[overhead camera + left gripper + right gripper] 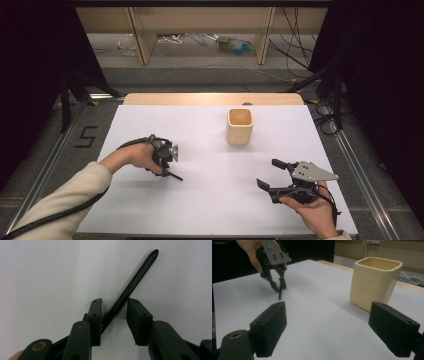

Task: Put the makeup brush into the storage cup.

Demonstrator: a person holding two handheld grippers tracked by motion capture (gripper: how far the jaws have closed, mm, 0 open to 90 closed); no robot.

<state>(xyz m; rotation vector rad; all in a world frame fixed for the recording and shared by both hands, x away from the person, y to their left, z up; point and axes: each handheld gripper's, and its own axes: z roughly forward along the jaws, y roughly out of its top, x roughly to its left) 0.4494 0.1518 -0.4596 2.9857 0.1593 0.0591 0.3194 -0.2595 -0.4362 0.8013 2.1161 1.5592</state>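
A slim black stick (135,280) lies flat on the white table (210,210), its grooved, rounded tip pointing away from my left gripper (113,305). That gripper points down over the stick's near end (174,176). The stick runs between the jaws, against the left pad (96,315), with a gap to the right pad (136,317). In the right gripper view, the left gripper (279,288) stands over the stick (280,296). My right gripper (267,172) hovers at the table's front right, jaws wide apart (328,320) with nothing between them.
A cream square cup (240,126) stands upright and empty at the back middle of the table; in the right gripper view the cup (374,282) is ahead and to the right. Floor cables and wooden furniture legs lie beyond the table's far edge.
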